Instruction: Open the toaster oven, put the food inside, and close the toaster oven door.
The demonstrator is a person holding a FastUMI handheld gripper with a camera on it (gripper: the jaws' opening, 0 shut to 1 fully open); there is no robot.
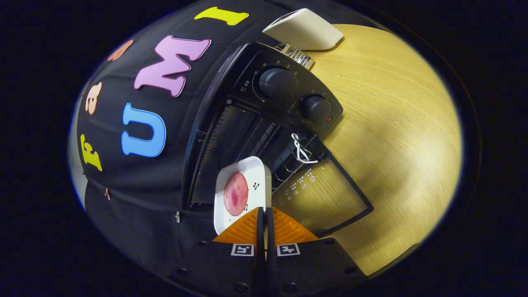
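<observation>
Gripper (264,211) clenched on near rim of white plate (255,173) carrying pink food slice (236,194). Plate's far edge sat at toaster oven (264,107) mouth, glass door (330,198) dropped open over wooden table (396,123); cream appliance (305,29) behind oven.

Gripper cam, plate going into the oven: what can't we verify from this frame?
- Plate: near edge hidden behind the gripper, so the grip on it is covered.
- Toaster oven cavity: dark; rack position unclear beyond the plate.
- Dial markings around the knobs: too small to read.
- White object behind the oven: partly hidden by the oven, identity unclear.
</observation>
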